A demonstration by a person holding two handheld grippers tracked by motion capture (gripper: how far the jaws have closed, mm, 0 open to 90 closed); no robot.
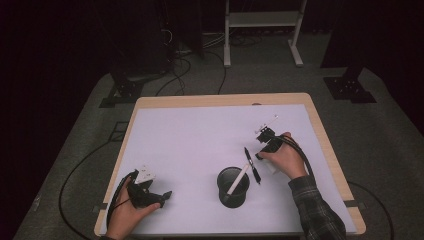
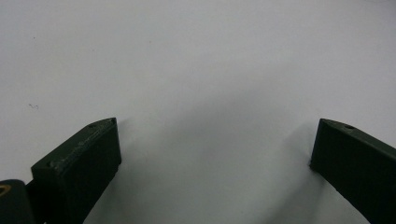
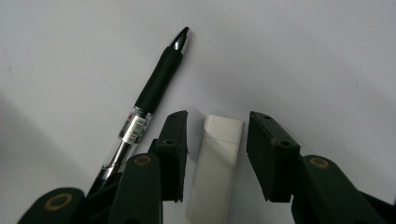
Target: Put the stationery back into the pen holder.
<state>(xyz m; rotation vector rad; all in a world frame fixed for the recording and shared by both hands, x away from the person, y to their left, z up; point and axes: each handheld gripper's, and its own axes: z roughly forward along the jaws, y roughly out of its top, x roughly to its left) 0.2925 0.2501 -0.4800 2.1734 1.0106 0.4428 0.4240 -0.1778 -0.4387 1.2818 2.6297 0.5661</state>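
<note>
Here the right tongs [image 3: 217, 130] straddle a white eraser [image 3: 215, 163], jaws parted, ungripped; left tongs [image 2: 212, 149] rest wide open.

Pen [image 3: 149, 100] label print too small; no legible txt elsewhere.

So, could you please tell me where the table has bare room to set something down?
The white table sheet is bare from its far edge down to the black mesh cup. It is crowded by the right gripper: black pen and white eraser.

Dim, vignetted high view; gripper views evenly lit, soft shadows, slightly blurred.
</note>
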